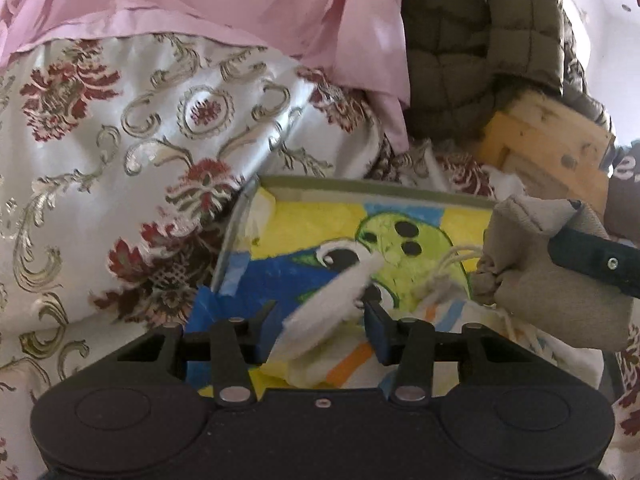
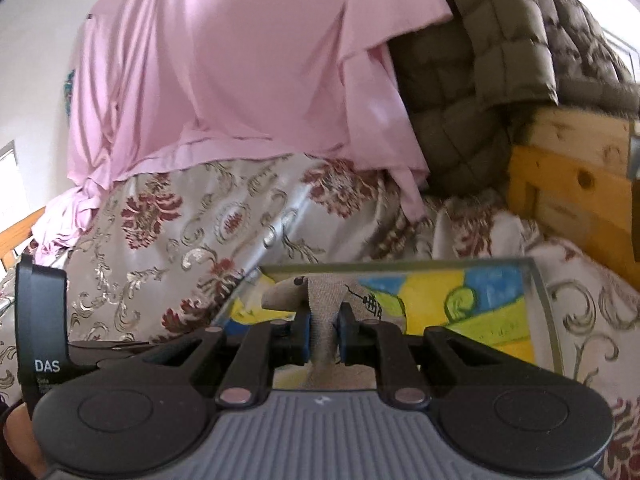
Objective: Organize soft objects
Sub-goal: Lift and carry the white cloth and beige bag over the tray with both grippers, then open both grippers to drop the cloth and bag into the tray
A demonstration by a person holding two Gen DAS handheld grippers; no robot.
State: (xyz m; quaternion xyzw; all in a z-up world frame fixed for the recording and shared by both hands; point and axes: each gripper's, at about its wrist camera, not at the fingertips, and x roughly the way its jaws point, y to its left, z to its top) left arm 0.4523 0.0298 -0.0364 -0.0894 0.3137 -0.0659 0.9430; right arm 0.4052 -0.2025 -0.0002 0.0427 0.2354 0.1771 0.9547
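- The jaws of the right gripper (image 2: 323, 334) are pinching a fold of the small beige cloth drawstring pouch (image 2: 320, 300), holding it over the shallow grey box lined with a bright yellow, blue and green drawing (image 2: 538, 300).
- The jaws of the left gripper (image 1: 318, 326) are standing apart with a blurred white strip of cloth (image 1: 332, 308) passing between them; whether the pads are pressing on it I cannot tell.
- In the left view the pouch (image 1: 540, 272) is hanging at the right with its cords dangling toward the box (image 1: 360, 184), probably being carried there to be stored.
- The box is sitting on a bed covered in silvery satin with red flowers and scrolls (image 1: 120, 140).
- A pink sheet (image 2: 224, 60), an olive quilted blanket (image 2: 460, 80) and a pine bed frame (image 2: 560, 184) are lying behind.
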